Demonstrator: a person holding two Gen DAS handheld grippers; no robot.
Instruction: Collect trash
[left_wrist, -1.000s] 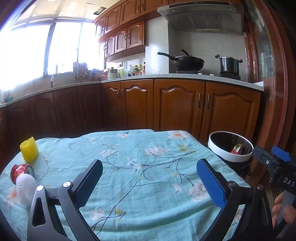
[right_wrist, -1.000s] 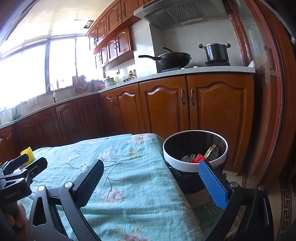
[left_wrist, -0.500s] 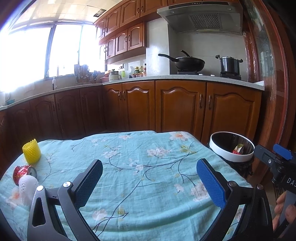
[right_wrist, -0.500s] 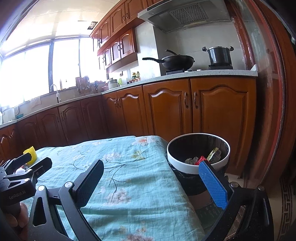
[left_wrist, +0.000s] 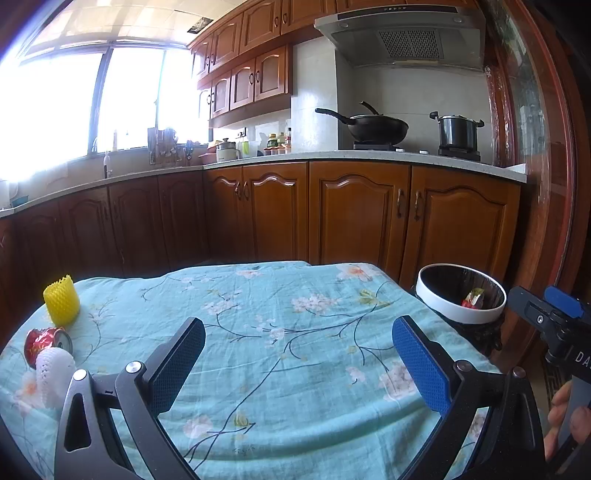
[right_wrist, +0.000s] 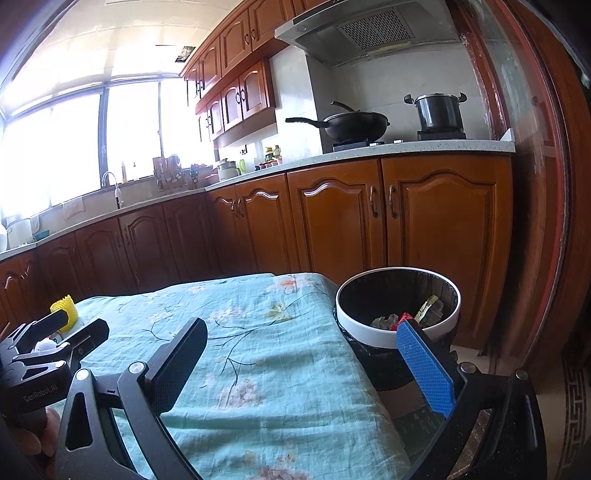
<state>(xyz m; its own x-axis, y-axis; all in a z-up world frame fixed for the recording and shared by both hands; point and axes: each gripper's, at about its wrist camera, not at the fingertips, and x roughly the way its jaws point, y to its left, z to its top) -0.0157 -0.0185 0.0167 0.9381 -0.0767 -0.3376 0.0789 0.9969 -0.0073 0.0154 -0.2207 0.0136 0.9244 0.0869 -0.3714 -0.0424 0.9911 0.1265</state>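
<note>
Trash bin (right_wrist: 398, 334) beside table (right_wrist: 258, 369), wrappers (right_wrist: 428, 308) inside.

Kitchen table, floral cloth (left_wrist: 295, 332) | centre and right side bare, open passage toward the bin (left_wrist: 460, 308) just off the right edge | obstacles cluster far left: yellow foam net (left_wrist: 61, 299), crushed red can (left_wrist: 46, 341), white foam net (left_wrist: 55, 376) | bin mouth unobstructed.

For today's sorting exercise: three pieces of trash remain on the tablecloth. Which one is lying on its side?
The crushed red can. It lies sideways, end facing out, between the upright yellow foam sleeve and the white foam net.
</note>
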